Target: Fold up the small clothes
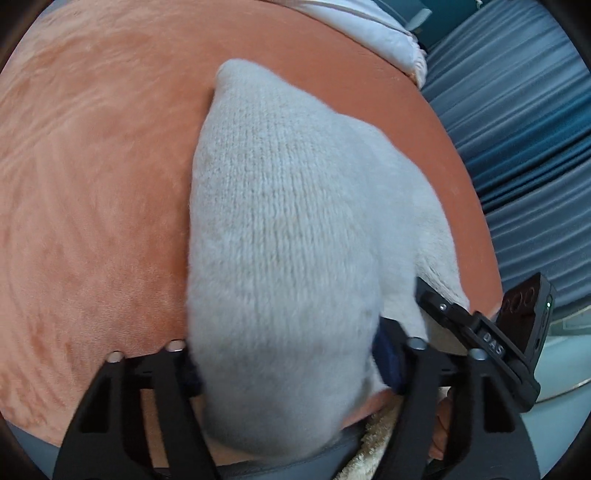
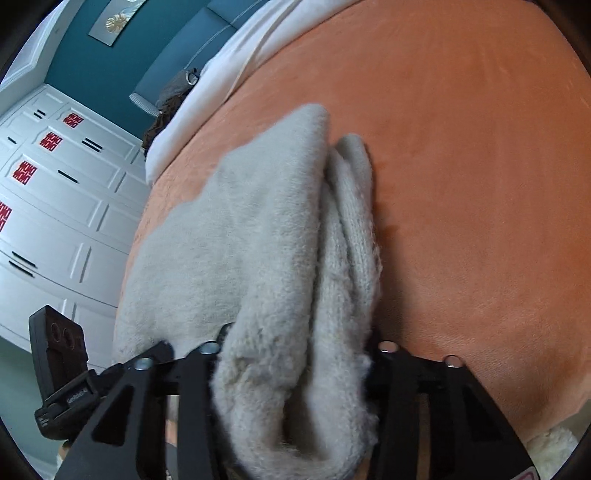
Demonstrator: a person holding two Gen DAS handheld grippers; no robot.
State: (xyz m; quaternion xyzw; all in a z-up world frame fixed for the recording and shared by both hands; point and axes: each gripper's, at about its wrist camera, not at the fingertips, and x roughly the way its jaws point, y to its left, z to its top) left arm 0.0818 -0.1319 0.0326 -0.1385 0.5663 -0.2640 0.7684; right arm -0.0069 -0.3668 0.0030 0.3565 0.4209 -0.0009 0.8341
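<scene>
In the left wrist view, a pale grey, fuzzy knitted garment (image 1: 280,236) is seen bunched between the black fingers of the left gripper (image 1: 284,365), its long axis running straight away from the jaws across a rust-orange plush bedspread (image 1: 92,192). The jaws are held fairly wide but are filled by the thick wad of knit, which is judged to be gripped rather than merely touched. The right gripper (image 1: 480,332) is seen just beside, at the garment's lower right edge, and a white pillow (image 1: 369,29) lies at the bed's far side, before blue pleated curtains (image 1: 524,147). In the right wrist view, the same garment (image 2: 258,240) is shown doubled into layered folds, one end clamped between the right gripper's (image 2: 295,354) fingers, the rest stretching forward and lying on the bedspread (image 2: 461,166). These jaws, too, are spread by the cloth's bulk and closed on it. The left gripper (image 2: 62,384) is visible close at the lower left, before white panelled wardrobe doors (image 2: 55,192). Both grippers are judged equally near, at the garment's near end; any coming fold would be carried forward along its length.
</scene>
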